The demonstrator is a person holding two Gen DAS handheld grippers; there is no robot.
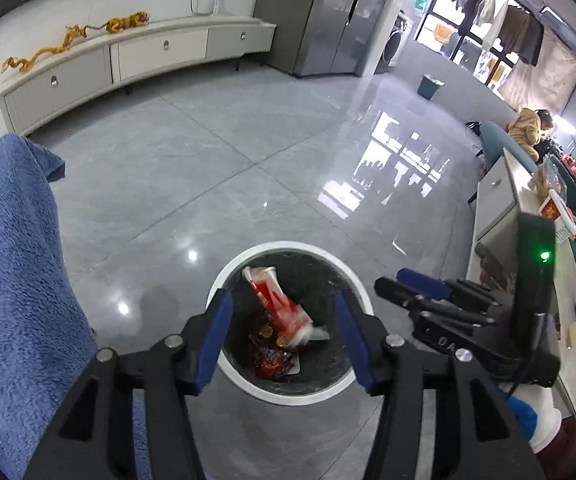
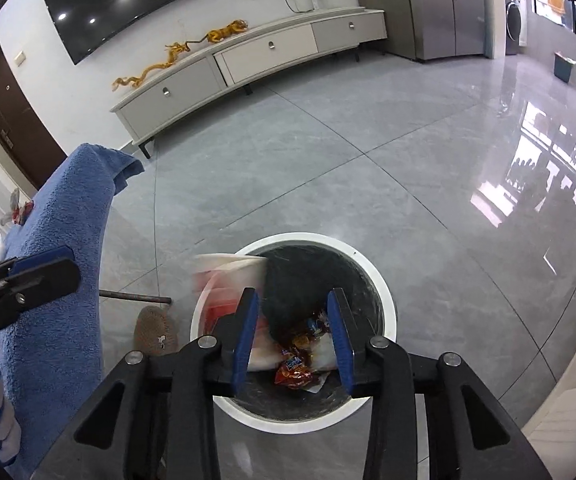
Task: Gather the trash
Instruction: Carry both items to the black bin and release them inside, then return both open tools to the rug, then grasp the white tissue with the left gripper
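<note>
Open floor [image 1: 208, 168] lay beyond the bin [image 1: 244, 376] — a blue towel [image 1: 12, 260] crowded its left, a counter [image 1: 495, 216] its right.

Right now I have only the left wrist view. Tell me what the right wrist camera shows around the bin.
Observer: The right gripper hangs open over the bin, with nothing between its pads.
Operator: Report anything at the rim.
Observer: A blurred white and red cup sits at the bin's left rim. I cannot tell whether it is fully inside.
Operator: Check the floor beside it.
Observer: A brown slipper lies on the floor just left of the bin.
</note>
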